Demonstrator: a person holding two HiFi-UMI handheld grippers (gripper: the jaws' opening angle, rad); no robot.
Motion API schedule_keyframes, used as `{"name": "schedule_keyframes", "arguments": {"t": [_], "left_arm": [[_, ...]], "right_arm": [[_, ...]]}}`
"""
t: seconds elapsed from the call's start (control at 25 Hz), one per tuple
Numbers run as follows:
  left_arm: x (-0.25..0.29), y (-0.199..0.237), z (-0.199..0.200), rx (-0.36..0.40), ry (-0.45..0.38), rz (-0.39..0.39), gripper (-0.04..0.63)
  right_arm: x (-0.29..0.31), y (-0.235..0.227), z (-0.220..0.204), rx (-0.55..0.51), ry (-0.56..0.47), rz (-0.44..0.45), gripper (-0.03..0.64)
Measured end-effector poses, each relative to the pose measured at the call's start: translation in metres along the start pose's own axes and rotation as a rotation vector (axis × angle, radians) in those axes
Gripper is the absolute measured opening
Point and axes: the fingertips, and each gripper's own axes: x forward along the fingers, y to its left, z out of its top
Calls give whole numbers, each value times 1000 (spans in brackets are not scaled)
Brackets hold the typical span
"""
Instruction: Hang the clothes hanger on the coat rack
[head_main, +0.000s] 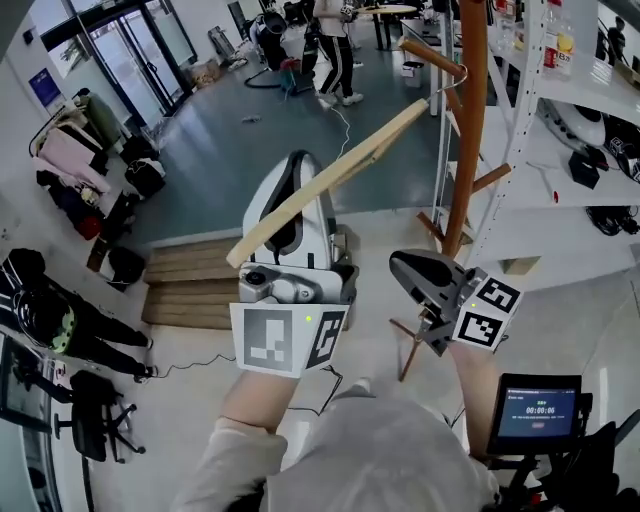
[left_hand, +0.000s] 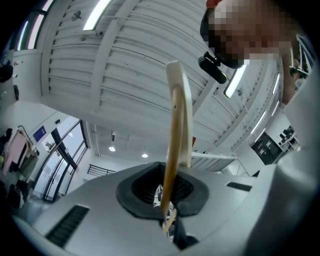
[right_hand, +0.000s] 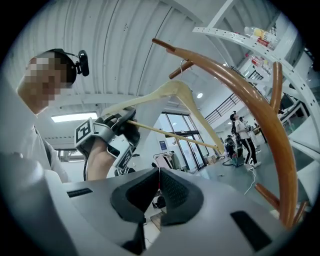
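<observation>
A pale wooden clothes hanger (head_main: 330, 180) slants up and to the right from my left gripper (head_main: 290, 255), which is shut on its lower end. In the left gripper view the hanger (left_hand: 176, 125) runs straight out from between the closed jaws (left_hand: 167, 202). Its metal hook (head_main: 455, 75) is at an upper peg (head_main: 430, 57) of the brown wooden coat rack (head_main: 468, 140); whether it rests on the peg I cannot tell. My right gripper (head_main: 428, 290) is lower, beside the rack's pole, shut and empty (right_hand: 159, 187). It looks at the hanger (right_hand: 170, 92), the left gripper (right_hand: 112, 132) and the curved rack (right_hand: 260, 115).
White metal shelving (head_main: 560, 130) with bottles and dark items stands right behind the rack. Wooden steps (head_main: 190, 285) lie on the floor at the left. A small screen (head_main: 538, 410) is at lower right. A person (head_main: 335, 50) stands far back; a clothes rail (head_main: 70, 150) stands at left.
</observation>
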Motion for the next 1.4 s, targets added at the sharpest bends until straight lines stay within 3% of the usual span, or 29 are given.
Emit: {"name": "schedule_keyframes", "arguments": {"t": [0.4, 0.76, 1.04, 1.4], "left_arm": [[-29, -38, -54, -20, 129, -97, 5], [-57, -69, -87, -17, 200, -210, 51], [-86, -59, -130, -34, 304, -208, 51], [-126, -57, -194, -102, 452, -238, 51]], "right_arm": [[-13, -8, -10, 46, -26, -15, 12], [-9, -10, -26, 79, -25, 13, 14], [-18, -15, -46, 131, -27, -4, 14], [-43, -38, -69, 181, -33, -113, 14]]}}
